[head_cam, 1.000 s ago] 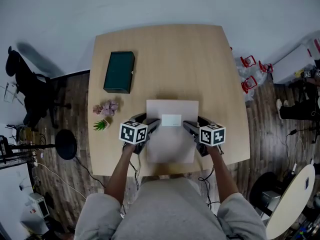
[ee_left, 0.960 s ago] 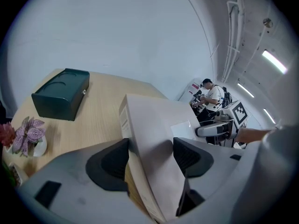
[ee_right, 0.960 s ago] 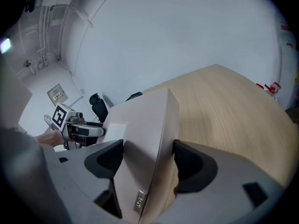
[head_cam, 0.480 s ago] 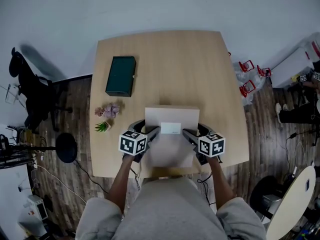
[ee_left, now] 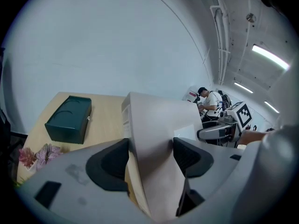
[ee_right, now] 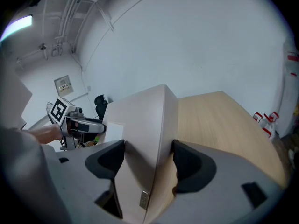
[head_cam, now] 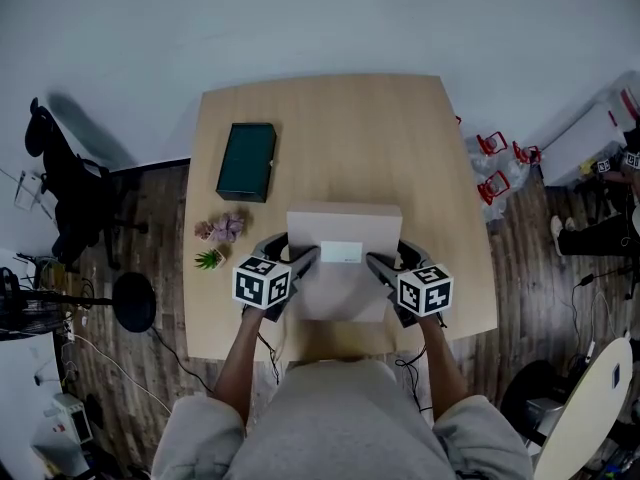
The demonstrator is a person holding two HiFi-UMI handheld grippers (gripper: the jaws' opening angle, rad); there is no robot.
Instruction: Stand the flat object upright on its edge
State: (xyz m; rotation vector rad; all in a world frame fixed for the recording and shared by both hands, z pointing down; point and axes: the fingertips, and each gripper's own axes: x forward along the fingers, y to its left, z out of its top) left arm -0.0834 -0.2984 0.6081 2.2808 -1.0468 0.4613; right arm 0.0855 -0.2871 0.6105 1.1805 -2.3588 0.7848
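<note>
A flat pale grey box with a white label lies tilted at the near middle of the wooden table, its far edge raised and its near edge low by the table's front. My left gripper is shut on the box's left side and my right gripper on its right side. In the left gripper view the box stands between the jaws of the left gripper. The right gripper view shows the box clamped in the right gripper the same way.
A dark green case lies at the table's far left, also in the left gripper view. Pink flowers and a small green plant sit just left of my left gripper. A black chair stands on the floor at left.
The box's far edge has lifted off the table and the box has tilted up toward me, looking shorter from above. Both grippers kept their hold on its sides.
</note>
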